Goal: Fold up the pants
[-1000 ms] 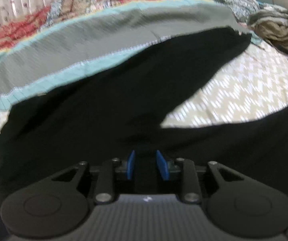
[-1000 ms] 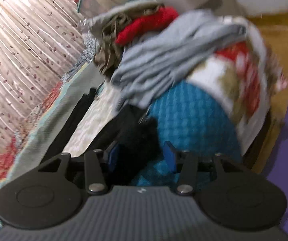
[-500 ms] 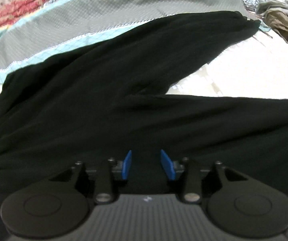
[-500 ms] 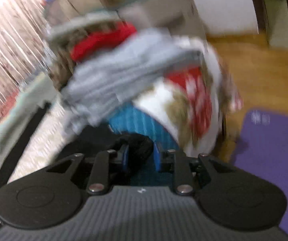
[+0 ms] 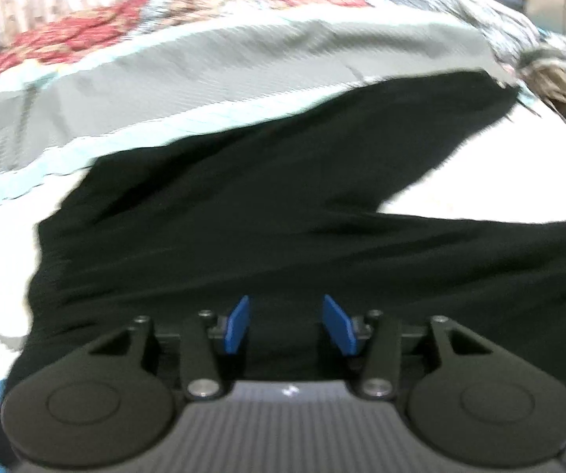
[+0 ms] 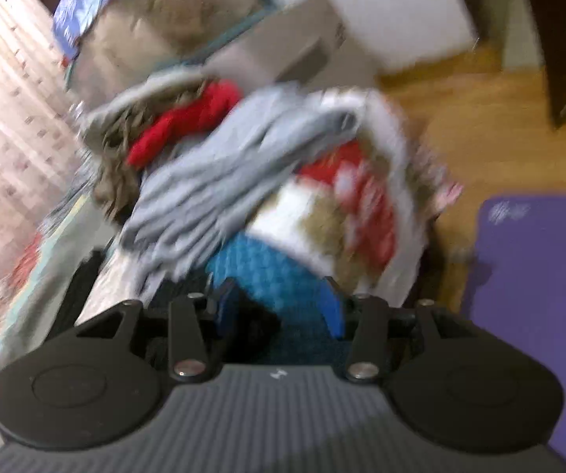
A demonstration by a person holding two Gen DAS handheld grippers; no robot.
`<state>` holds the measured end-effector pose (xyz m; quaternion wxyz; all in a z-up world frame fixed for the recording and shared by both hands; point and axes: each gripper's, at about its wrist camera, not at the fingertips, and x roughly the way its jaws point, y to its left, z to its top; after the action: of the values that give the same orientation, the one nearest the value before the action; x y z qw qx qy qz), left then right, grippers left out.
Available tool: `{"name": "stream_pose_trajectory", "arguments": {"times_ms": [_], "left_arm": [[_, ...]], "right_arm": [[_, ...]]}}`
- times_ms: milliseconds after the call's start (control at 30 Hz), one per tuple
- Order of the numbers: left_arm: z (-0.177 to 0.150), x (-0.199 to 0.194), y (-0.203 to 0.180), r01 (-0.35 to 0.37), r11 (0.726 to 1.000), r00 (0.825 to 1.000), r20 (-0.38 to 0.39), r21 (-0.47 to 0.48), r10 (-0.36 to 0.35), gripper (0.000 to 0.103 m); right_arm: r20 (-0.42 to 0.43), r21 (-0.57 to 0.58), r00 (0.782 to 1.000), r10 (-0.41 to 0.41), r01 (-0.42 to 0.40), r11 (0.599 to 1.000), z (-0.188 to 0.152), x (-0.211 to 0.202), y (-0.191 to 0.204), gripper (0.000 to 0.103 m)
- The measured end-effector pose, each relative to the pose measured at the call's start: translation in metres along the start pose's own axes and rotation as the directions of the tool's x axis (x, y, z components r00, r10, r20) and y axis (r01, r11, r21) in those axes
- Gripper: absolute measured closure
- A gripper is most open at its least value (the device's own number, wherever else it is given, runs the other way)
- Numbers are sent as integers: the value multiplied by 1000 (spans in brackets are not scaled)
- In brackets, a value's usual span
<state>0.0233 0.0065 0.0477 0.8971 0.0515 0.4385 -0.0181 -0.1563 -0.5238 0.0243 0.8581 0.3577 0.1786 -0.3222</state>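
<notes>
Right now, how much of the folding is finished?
Very little. The black fabric pants lie spread on the patterned bedspread, legs still splayed apart. The left gripper and right gripper are both opening, pinching nothing clearly. Every fold still remains.

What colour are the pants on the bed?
The pants are plain black, with no pattern. The left wrist view shows them best, spread across the bed.

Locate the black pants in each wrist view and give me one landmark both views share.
Left wrist: the black pants fill the middle, their two legs splitting toward the right, ahead of the left gripper.
Right wrist: only dark strips show, one at lower left and a bunch by the right gripper.
Shared landmark: the grey band of the quilt beside the pants.
</notes>
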Motion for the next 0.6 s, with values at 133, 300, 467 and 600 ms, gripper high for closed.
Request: {"name": "stream_pose_trajectory", "arguments": {"times_ms": [133, 300, 467, 600], "left_arm": [[4, -13, 43, -94, 995, 995, 29, -29, 95, 57], [39, -7, 89, -276, 961, 956, 102, 8, 274, 48], [84, 32, 114, -327, 941, 939, 140, 86, 313, 47], [103, 81, 119, -270, 943, 960, 129, 196, 248, 44]], "right_arm": [[46, -74, 996, 77, -73, 995, 12, -11, 40, 54], [-55, -254, 970, 237, -243, 936, 16, 2, 131, 54], [-224, -295, 937, 268, -328, 898, 18, 60, 223, 54], [-352, -295, 898, 265, -375, 879, 14, 127, 305, 54]]}}
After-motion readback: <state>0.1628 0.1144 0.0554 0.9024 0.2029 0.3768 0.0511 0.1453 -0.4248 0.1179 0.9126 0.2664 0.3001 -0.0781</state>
